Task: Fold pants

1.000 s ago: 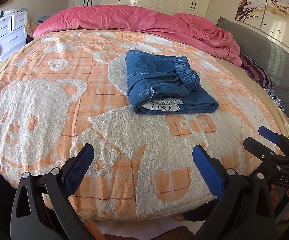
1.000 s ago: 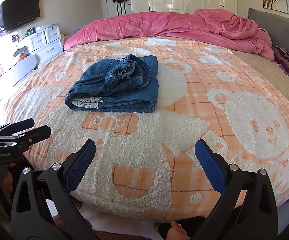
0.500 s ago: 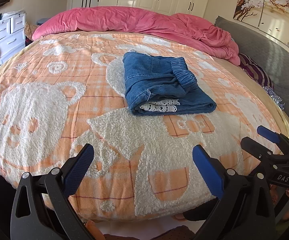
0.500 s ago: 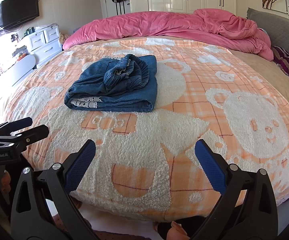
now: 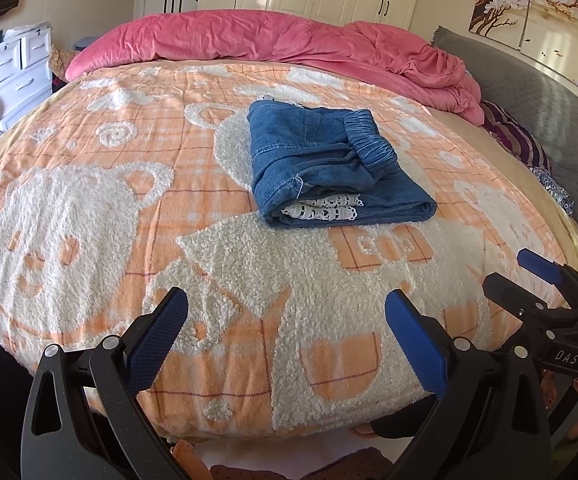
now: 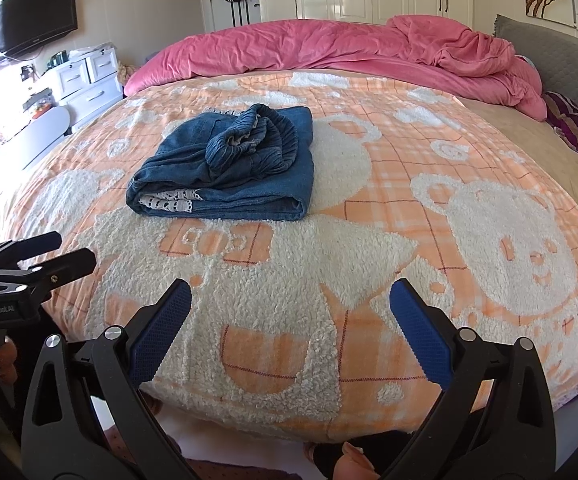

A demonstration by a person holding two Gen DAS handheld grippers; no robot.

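Your right wrist view takes in a wall-mounted television (image 6: 33, 20) and the white drawers (image 6: 89, 84) beneath it, which your left view mostly crops out. Your left wrist view instead gives you the painted panel (image 5: 529, 0) and more of the grey headboard (image 5: 549, 120). Each camera also catches the other tool at its edge.

Your left gripper (image 5: 287, 320) has its 2 blue-padded fingers spread wide with nothing between them, and your right gripper (image 6: 291, 316) is spread the same way, also holding nothing.

The pants (image 5: 329, 168) lie folded into a compact denim bundle on the orange bear blanket (image 5: 89, 208), with the elastic waistband bunched on top and a strip of white lace (image 6: 171, 200) showing at the near edge. They sit well ahead of both tools, right of centre for your left one, left of centre for your right one. Pink bedding (image 6: 349, 48) is heaped beyond.
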